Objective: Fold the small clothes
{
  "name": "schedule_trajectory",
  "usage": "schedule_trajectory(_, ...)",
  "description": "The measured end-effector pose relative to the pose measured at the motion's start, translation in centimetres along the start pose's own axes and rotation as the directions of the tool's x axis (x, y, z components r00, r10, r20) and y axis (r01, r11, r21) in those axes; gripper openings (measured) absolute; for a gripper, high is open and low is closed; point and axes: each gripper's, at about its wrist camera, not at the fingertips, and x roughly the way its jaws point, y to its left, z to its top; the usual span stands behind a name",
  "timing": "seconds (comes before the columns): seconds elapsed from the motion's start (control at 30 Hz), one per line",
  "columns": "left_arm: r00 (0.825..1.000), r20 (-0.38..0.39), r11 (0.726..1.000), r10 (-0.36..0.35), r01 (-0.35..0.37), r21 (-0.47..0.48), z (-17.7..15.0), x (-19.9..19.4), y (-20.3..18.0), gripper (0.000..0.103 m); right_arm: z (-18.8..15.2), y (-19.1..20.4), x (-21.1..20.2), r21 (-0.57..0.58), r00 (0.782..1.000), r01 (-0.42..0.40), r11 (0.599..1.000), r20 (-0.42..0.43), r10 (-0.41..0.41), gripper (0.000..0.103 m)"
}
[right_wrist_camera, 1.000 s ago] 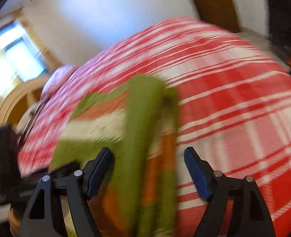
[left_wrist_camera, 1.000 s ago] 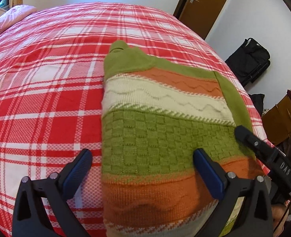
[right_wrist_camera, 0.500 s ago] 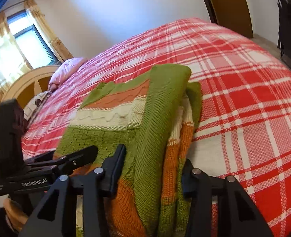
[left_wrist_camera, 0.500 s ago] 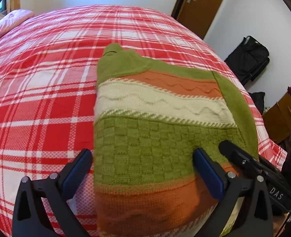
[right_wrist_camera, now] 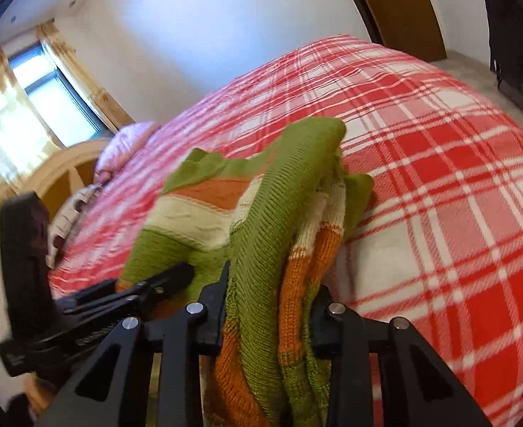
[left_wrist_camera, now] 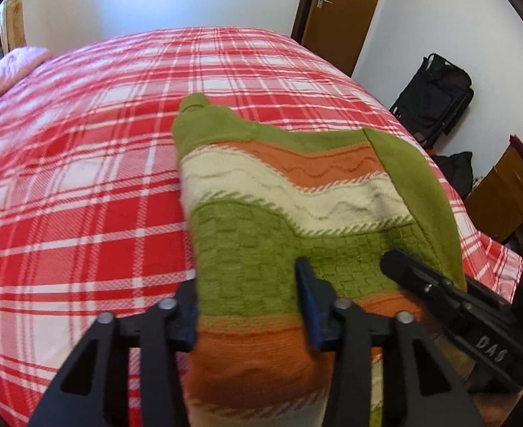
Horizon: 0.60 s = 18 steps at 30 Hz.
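Note:
A small knitted sweater (left_wrist_camera: 279,192) with green, orange and cream stripes lies on the red plaid bed (left_wrist_camera: 83,185), its sleeves folded in. My left gripper (left_wrist_camera: 250,306) is shut on the sweater's near left hem and lifts it. My right gripper (right_wrist_camera: 272,306) is shut on the bunched near right edge of the sweater (right_wrist_camera: 282,213). The right gripper also shows in the left wrist view (left_wrist_camera: 449,306), and the left gripper in the right wrist view (right_wrist_camera: 147,288).
A pink pillow (left_wrist_camera: 9,71) lies at the bed's far left by a wooden headboard (right_wrist_camera: 58,178). A brown door (left_wrist_camera: 339,10) is at the back. Black bags (left_wrist_camera: 435,96) and a wooden cabinet (left_wrist_camera: 503,185) stand right of the bed.
Both grippers went from open to shut on the sweater's near edge. The near hem has risen off the bed, and both cameras have tilted upward.

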Motion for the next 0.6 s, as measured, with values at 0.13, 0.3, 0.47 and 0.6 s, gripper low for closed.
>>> schedule_trajectory(0.13, 0.999, -0.036, 1.0, -0.016, 0.016, 0.004, -1.1, -1.2, 0.3, 0.041, -2.2, -0.3, -2.0, 0.059, 0.999, -0.043, 0.997, -0.021, 0.044, 0.032)
schedule_trajectory(0.3, 0.997, -0.075, 0.998, -0.016, 0.021, 0.065, -2.7, -2.1, -0.2, 0.058, -5.4, -1.3, -4.7, 0.118, 0.997, -0.071, 0.99, -0.03, 0.075, 0.032)
schedule_trajectory(0.47, 0.997, -0.047, 0.991, 0.061, -0.055, 0.125, -3.4, -2.0, -1.4, 0.086, -6.1, -1.3, -4.9, 0.105, 1.0, -0.029, 0.994, -0.01, 0.03, 0.038)
schedule_trajectory(0.6, 0.996, -0.047, 0.99, 0.081, -0.075, 0.122, -2.9, -1.1, -1.3, 0.096, -5.9, -1.4, -5.1, 0.135, 1.0, 0.024, 0.991, -0.001, -0.024, 0.045)
